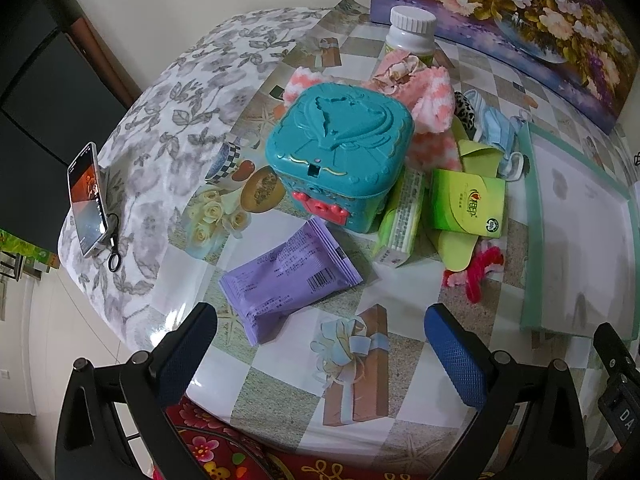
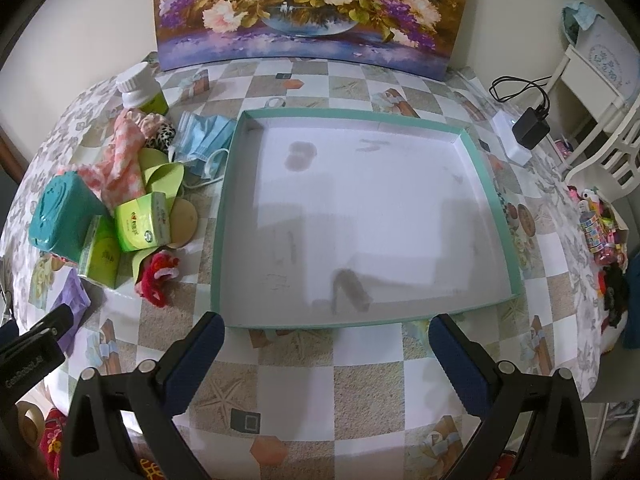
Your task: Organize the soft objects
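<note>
Nothing sorted yet, by the look of it. Left gripper (image 1: 320, 344) spread wide, empty, hovering just short of purple packet (image 1: 290, 282). Behind that, teal box (image 1: 340, 152) with the soft pile at its far side and right: pink socks (image 1: 434, 98), masks (image 1: 494, 128), green slippers (image 1: 460, 236), tissue packs (image 1: 466, 208), red fuzzy piece (image 1: 480, 272). Further right, tray (image 2: 224, 216) bare inside. Right gripper (image 2: 326, 340) also spread, empty, at tray's near edge. Leopard item mostly buried; second slipper half hidden.

Soft, even indoor light; faint shadows inside the shallow teal-rimmed white tray (image 2: 496, 184). Glare streaks the glossy checkered tablecloth's (image 1: 176, 320) near-left edge; fisheye bends the edges.
</note>
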Demonstrator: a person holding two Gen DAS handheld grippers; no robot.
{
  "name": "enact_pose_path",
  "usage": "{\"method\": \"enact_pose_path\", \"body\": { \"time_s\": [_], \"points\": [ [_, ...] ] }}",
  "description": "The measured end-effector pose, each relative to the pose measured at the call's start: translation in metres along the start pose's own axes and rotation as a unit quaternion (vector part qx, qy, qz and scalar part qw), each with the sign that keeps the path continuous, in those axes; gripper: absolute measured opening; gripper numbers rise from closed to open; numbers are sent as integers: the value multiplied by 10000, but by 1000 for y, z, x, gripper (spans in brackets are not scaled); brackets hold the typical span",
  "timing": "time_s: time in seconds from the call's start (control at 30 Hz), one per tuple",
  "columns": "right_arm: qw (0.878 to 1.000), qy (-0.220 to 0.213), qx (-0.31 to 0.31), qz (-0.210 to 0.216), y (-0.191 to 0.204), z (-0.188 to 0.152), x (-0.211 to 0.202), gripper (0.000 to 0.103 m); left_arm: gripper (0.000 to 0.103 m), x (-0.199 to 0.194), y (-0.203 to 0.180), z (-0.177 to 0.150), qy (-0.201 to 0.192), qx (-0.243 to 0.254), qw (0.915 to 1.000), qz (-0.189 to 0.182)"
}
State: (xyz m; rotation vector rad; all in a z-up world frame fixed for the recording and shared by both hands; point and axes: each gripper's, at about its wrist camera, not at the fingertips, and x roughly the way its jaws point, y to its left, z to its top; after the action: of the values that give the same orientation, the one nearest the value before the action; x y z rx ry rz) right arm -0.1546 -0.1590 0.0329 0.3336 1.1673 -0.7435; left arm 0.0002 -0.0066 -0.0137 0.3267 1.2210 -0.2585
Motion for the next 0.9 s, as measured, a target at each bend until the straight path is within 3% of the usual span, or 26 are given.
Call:
{"method": "enact_pose_path", "body": {
  "time_s": [0.9],
  "points": [
    [10000, 31, -25, 8, 2, -1, 1, 103, 103, 3, -3, -2, 16, 21, 10000, 8]
  ]
}}
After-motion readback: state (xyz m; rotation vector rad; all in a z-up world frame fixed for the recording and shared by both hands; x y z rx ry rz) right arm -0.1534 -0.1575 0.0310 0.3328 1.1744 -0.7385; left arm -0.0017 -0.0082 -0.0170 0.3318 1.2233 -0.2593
